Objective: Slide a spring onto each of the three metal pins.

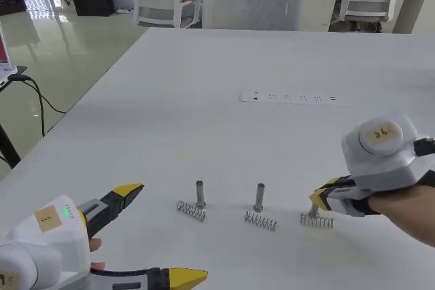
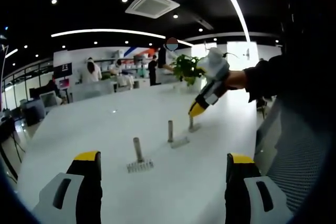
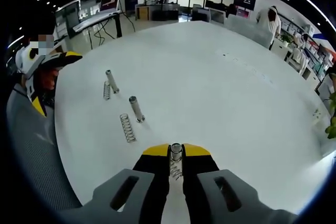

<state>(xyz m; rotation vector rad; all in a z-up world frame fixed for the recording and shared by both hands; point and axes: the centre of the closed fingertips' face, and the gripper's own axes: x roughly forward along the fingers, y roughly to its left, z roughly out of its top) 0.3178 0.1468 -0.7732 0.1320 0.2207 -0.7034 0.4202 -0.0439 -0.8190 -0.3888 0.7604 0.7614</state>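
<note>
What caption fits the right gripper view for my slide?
Right gripper clamps one pin, its spring between the jaws; two bare pins stand beside loose springs.

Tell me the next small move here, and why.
Probably lift the right pin slightly off the table. The right gripper looks shut on it, and its spring lies flat beside its base, not yet threaded. The left gripper hangs open and free, so it could then fetch that spring. The left pin and middle pin stand bare too.
</note>
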